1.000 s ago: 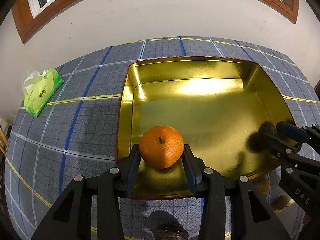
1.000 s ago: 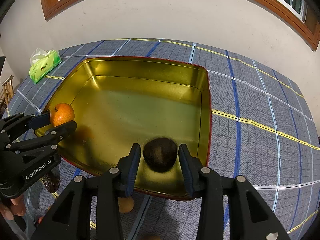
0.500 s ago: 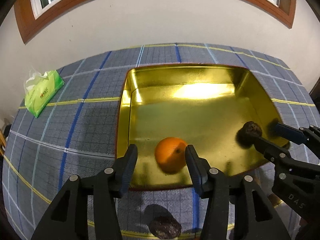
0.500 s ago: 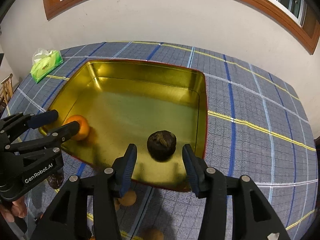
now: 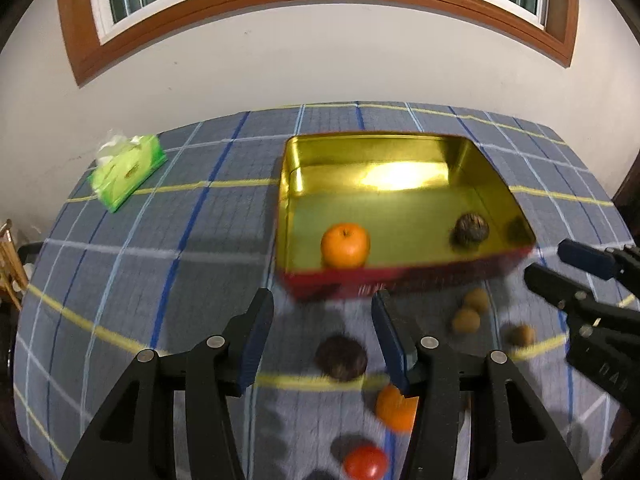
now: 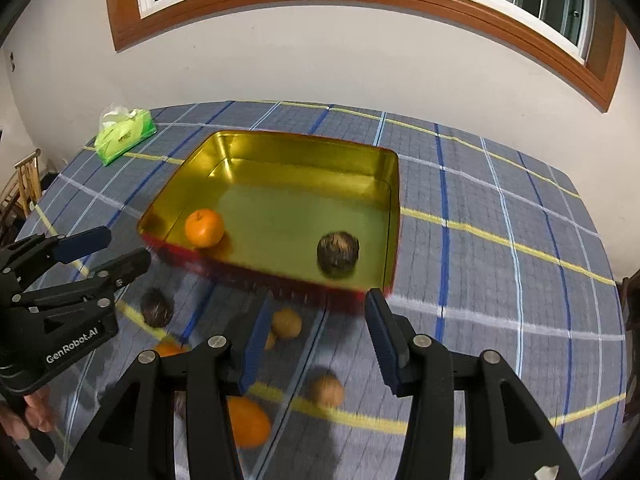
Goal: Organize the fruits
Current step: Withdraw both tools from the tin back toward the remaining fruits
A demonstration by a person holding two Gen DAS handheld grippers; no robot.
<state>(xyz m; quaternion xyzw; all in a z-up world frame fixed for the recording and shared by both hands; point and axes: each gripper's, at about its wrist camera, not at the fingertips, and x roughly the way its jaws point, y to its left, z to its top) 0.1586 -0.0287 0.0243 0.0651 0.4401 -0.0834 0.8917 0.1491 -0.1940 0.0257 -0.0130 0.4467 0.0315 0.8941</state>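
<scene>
A gold tin tray (image 5: 285,200) with red outer walls sits on the plaid tablecloth. An orange (image 5: 345,245) lies in its near left corner and a dark wrinkled fruit (image 5: 470,230) near its right wall. Both are free of the fingers. My left gripper (image 5: 322,298) hangs open and empty in front of the tray's near wall. My right gripper (image 6: 319,298) is open and empty too, just short of the tray (image 6: 394,200). In the right wrist view the orange (image 6: 204,227) and dark fruit (image 6: 338,254) rest on the tray floor, and the left gripper (image 6: 124,247) shows at the left.
Loose fruit lies on the cloth before the tray: a dark one (image 5: 341,357), an orange (image 5: 394,408), a red one (image 5: 365,462) and small brown ones (image 5: 466,320). A green tissue pack (image 5: 126,168) sits far left. A wall and window stand behind the table.
Both grippers opened, left the orange and the dark fruit in the tray, and drew back and up. The loose fruit in front of the tray has come into view.
</scene>
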